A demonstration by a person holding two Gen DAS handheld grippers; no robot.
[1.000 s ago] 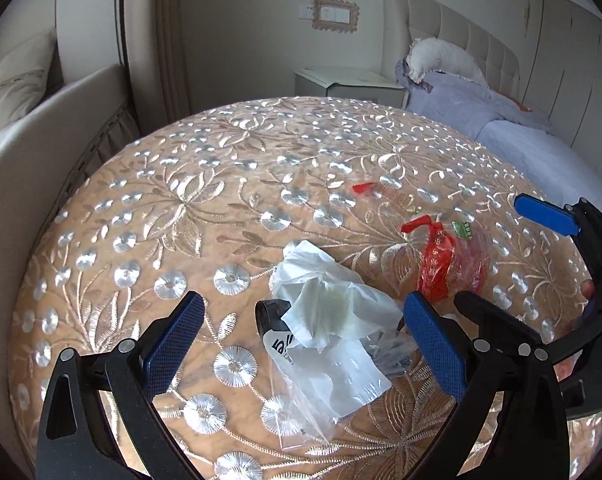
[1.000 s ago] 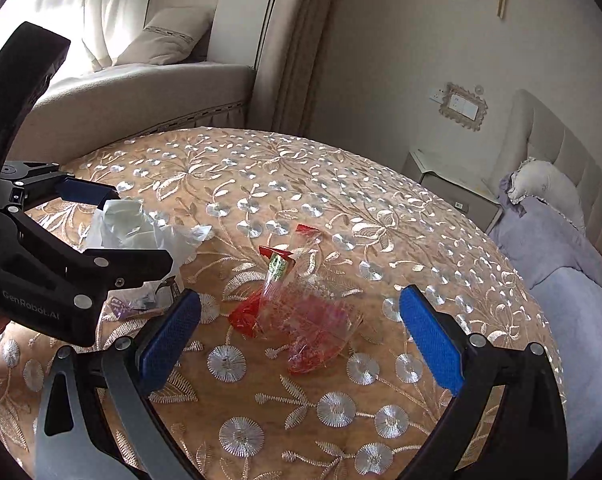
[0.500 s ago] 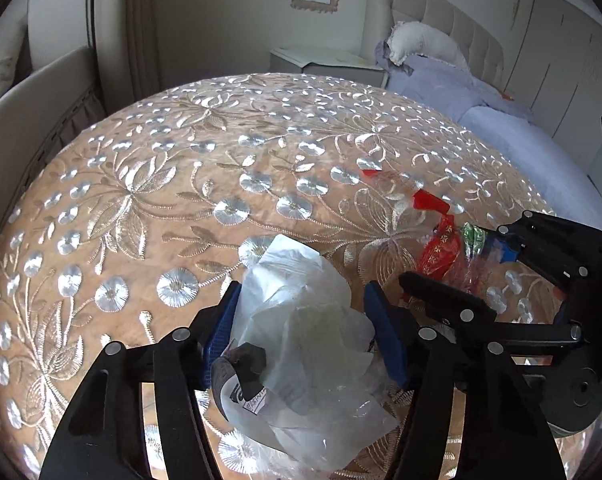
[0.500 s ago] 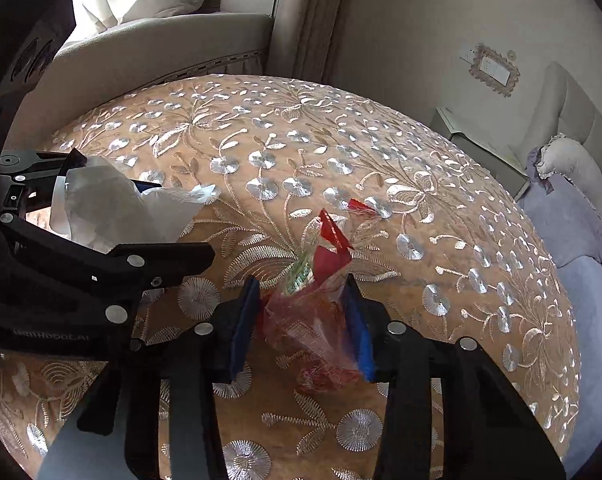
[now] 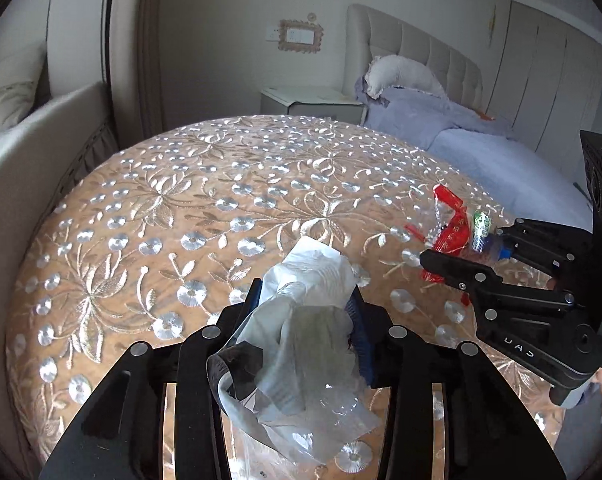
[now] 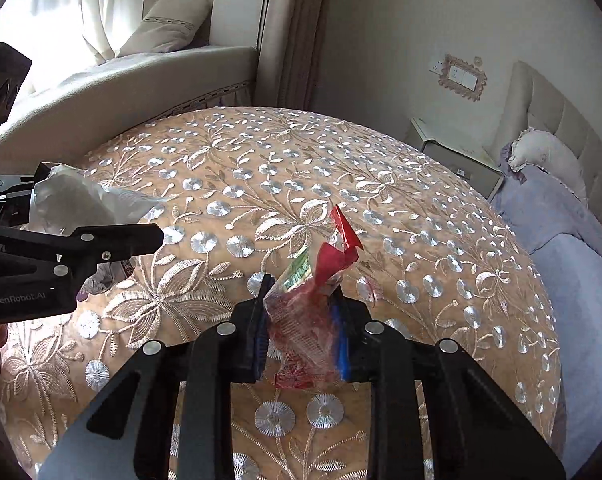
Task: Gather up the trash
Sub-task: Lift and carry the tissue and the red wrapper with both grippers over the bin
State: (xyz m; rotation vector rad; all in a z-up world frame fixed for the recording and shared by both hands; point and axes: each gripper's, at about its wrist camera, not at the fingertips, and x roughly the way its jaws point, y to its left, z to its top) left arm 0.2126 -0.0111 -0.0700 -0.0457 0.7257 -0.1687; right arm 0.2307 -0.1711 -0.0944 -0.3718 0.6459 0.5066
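The left gripper (image 5: 305, 304) is closing its jaws on the crumpled white plastic bag (image 5: 301, 320), which sits between the pads and sticks out toward 12 o'clock. The right gripper (image 6: 301, 312) is clamped on the red snack wrapper (image 6: 309, 312), whose long axis points to 1 o'clock. Both pieces seem lifted just above the embroidered tablecloth (image 6: 261, 184).

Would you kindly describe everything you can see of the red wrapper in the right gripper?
The red wrapper is a crumpled plastic packet, partly clear, with red print and a green-and-white label near the top. A torn red flap sticks up from its upper end. It stands roughly upright, pinched between the blue-padded fingers of the right gripper, its lower end hanging below them above the embroidered tablecloth. Whether it still touches the cloth cannot be told.
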